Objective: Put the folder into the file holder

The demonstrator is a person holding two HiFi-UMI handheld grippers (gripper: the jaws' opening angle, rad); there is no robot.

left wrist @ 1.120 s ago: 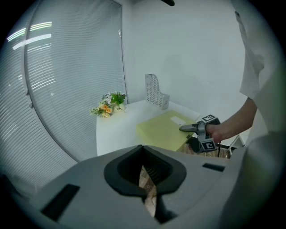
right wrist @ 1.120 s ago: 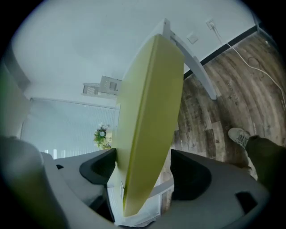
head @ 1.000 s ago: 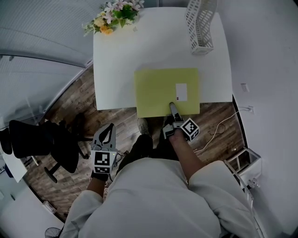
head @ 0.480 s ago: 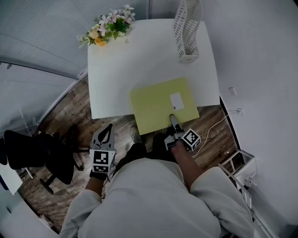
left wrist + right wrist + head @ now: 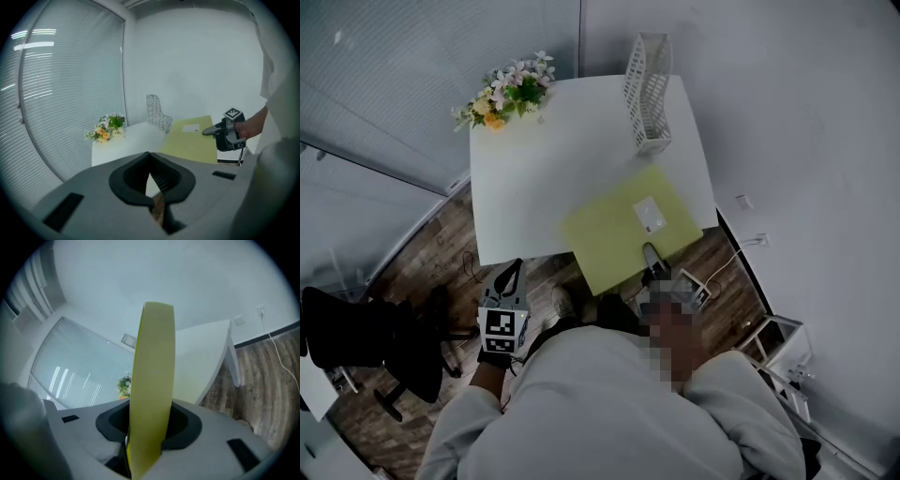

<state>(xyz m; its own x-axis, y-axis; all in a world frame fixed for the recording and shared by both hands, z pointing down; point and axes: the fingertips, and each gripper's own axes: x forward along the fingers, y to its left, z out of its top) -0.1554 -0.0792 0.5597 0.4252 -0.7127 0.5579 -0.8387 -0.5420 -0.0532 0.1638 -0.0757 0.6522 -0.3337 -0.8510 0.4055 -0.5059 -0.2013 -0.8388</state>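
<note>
Jaws of my right gripper (image 5: 649, 253) have just been closing and now clamp the flat yellow-green folder (image 5: 619, 234), near edge lifted off the white table (image 5: 534, 178); white mesh file holder (image 5: 649, 94) next. Left gripper (image 5: 508, 275) pinched together, empty.

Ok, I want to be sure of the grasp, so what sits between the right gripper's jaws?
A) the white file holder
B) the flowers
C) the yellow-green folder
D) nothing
C: in the right gripper view the yellow-green folder runs edge-on between the jaws of the right gripper, which have just been closing and clamp it; the file holder stands apart on the table.
</note>
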